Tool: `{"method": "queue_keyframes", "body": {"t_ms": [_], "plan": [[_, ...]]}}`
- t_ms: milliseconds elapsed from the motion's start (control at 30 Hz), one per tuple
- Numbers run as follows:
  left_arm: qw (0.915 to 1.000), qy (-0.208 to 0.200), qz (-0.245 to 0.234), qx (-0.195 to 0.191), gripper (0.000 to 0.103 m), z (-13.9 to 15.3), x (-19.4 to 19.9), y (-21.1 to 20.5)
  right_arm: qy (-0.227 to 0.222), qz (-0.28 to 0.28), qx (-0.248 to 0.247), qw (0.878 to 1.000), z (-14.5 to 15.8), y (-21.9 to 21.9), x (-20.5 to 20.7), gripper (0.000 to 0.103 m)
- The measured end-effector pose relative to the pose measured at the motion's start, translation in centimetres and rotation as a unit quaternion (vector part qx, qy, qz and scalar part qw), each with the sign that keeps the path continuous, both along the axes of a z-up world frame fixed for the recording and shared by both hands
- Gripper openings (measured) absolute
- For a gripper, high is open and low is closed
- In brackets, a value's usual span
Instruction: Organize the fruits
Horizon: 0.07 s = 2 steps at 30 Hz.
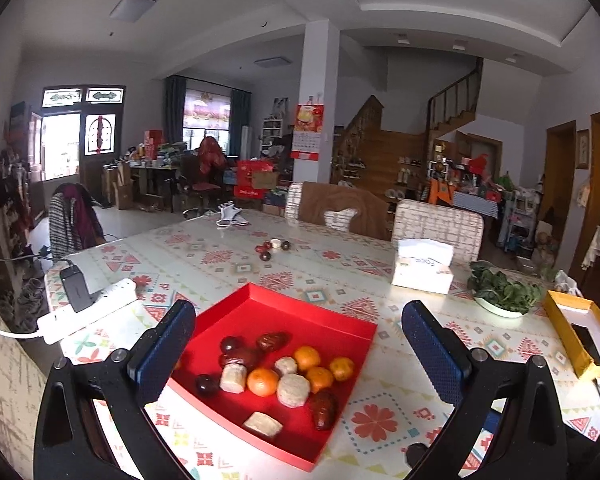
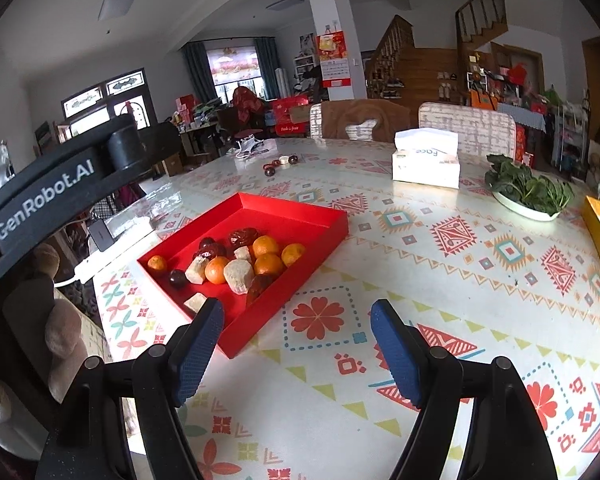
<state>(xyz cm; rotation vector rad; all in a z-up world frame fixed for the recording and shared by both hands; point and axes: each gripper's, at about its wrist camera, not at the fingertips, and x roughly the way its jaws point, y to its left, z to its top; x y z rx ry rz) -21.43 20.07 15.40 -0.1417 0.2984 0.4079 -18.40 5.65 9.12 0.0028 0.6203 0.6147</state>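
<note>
Your left claw [image 1: 296, 344] stands wide open and empty, hovering over the near part of the red tray [image 1: 320, 316]. Your right claw [image 2: 296, 344] is also spread wide, gripping nothing, above the bare tabletop [image 2: 440, 280] just right of the tray. The tray holds small oranges [image 1: 263, 381], dark red dates [image 1: 273, 341] and pale cake pieces [image 1: 293, 390]. More dates [image 1: 265, 256] lie farther back on the tabletop.

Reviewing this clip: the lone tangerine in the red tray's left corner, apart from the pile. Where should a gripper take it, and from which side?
Grip the lone tangerine across its round middle, probably coming from above: the red tray wall stands close on its left, while open floor separates it from the pile.
</note>
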Motion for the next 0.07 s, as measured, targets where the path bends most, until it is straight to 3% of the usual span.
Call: {"method": "queue_keyframes", "body": {"t_ms": [67], "plan": [[1.0000, 0.008, -0.004, -0.004, 0.103, 0.03, 0.42, -0.01, 0.001, -0.008, -0.002, 1.000, 0.10, -0.41, 0.24, 0.081]]}}
